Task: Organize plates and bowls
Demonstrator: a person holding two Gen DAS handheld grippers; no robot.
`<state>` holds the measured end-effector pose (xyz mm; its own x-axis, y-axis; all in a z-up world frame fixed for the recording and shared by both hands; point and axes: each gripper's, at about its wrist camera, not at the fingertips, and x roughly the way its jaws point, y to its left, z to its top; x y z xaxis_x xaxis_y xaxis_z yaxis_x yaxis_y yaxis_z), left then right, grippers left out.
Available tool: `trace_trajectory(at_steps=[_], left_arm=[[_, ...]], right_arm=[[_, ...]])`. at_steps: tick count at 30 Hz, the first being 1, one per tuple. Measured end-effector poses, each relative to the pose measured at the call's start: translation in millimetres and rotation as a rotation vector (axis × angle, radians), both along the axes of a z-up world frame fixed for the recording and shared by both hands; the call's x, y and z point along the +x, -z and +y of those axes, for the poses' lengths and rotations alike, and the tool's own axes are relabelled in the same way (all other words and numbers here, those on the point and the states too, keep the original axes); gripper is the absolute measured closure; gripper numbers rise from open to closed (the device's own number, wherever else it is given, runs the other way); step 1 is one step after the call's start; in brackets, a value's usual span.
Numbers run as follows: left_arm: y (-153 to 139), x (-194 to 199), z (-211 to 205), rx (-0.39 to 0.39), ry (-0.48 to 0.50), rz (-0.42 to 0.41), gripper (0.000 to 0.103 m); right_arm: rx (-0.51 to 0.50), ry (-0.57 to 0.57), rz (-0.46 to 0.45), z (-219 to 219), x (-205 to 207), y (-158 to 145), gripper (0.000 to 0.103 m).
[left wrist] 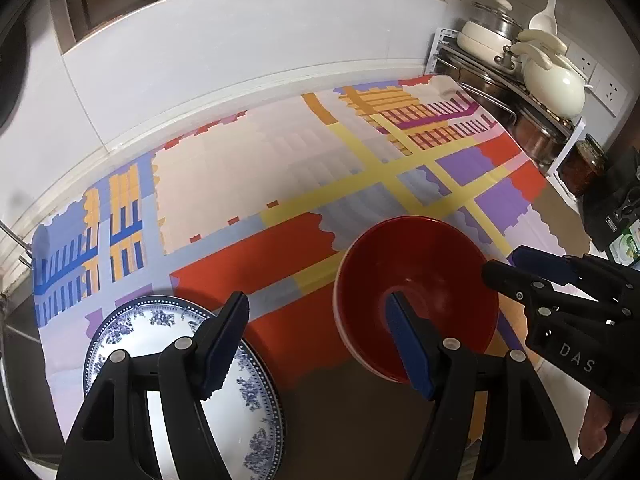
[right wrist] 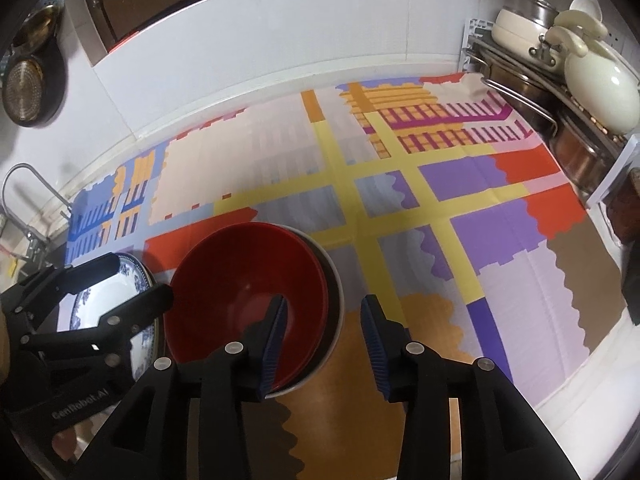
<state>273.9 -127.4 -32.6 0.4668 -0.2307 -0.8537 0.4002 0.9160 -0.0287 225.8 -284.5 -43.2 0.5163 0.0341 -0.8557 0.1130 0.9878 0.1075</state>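
Note:
A red bowl sits on the patterned cloth; in the right wrist view the red bowl is nested in a pale-rimmed bowl. A blue-and-white floral plate lies to its left near the front edge, also in the right wrist view. My left gripper is open and empty, between plate and bowl, one finger over each. My right gripper is open, its left finger over the red bowl's near rim. It shows at the right of the left wrist view.
A colourful patterned cloth covers the counter. A rack with pots, a cream kettle and pans stands at the back right. A jar stands by the rack. A faucet is at the left.

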Motion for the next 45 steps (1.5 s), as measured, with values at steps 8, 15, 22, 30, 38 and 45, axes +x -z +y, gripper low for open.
trace_trajectory(at_steps=[8,15,22,30,38,45], left_arm=[[21.7,7.0,1.4,-0.002,-0.003,0.056,0.033],[42.4,15.3,-6.6,-0.031,0.003,0.141,0.033],[60.1,27.0,-12.4,-0.055,-0.004,0.215,0.04],[74.8,29.2,-19.8,-0.067,0.017,0.297,0.058],[74.7,26.4,-21.6,-0.104,0.017,0.333,0.069],[72.1,24.1,-19.8,-0.094,-0.014,0.343,0.071]], right_arm=[[0.009,0.024,0.014,-1.5,3.9,13.1,0.063],[0.072,0.049,0.053,-6.1,9.9,32.0,0.063],[0.121,0.071,0.1,-9.9,14.9,48.6,0.064],[0.148,0.06,0.122,-9.1,16.7,55.3,0.072],[0.125,0.06,0.135,-5.2,17.8,55.7,0.074],[0.099,0.07,0.148,-4.0,18.7,54.1,0.079]])
